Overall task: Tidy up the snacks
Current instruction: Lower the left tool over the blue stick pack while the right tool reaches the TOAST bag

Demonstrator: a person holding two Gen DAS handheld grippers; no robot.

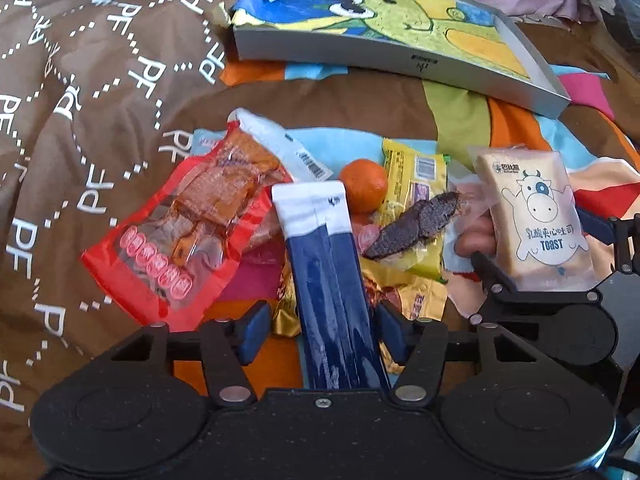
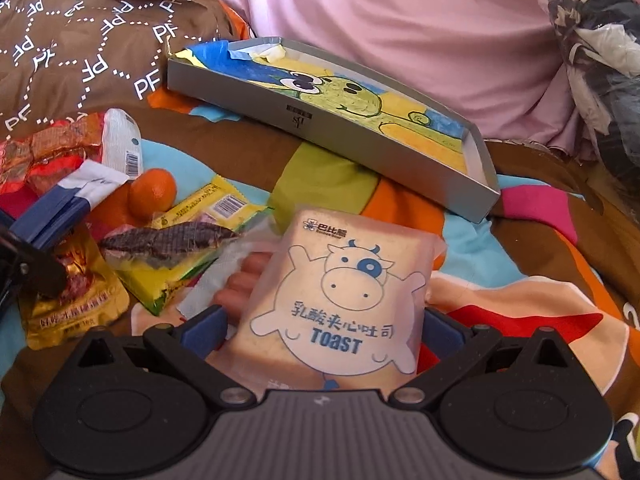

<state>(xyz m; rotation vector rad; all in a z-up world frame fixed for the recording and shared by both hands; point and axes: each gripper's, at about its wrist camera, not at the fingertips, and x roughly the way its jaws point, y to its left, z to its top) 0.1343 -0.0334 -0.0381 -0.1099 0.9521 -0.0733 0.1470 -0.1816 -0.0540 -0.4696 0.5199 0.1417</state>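
Your left gripper [image 1: 318, 334] has its two blue pads on each side of a long blue pack [image 1: 324, 280] with a white top. The pads look a little apart from the pack, so you cannot tell if they squeeze it. The pack sticks out forward, right between the fingers.

Your right gripper [image 2: 322, 330] holds the toast pack [image 2: 340, 300], the one with the blue cow on it. Its pads press on both sides of the pack. The pack is so big that it hides most of what lies under and just past that gripper. Pink sausages [image 2: 244, 284] in a clear wrap peek out at its left edge.

Just past the blue pack sits the snack pile. A red pack [image 1: 176, 232] lies to the left of it. A gold pack [image 2: 68, 292] lies low, next to the blue pack. A dark dried fish [image 1: 416, 220] in clear wrap rests on top of a yellow pack [image 1: 416, 184]. An orange [image 1: 365, 185] sits between the blue pack's white top and the yellow pack. A white pack [image 1: 284, 148] with a bar code pokes out behind the red one.

All of it lies on a blanket [image 2: 332, 176] with bright patches. A brown quilt [image 1: 80, 80] with white letters bunches up on the left.

Farther back is a gray tray [image 2: 400, 160] with a green cartoon picture inside. Nothing sits between the pile and the tray but bare blanket. Behind the tray is a pink cloth [image 2: 400, 20].
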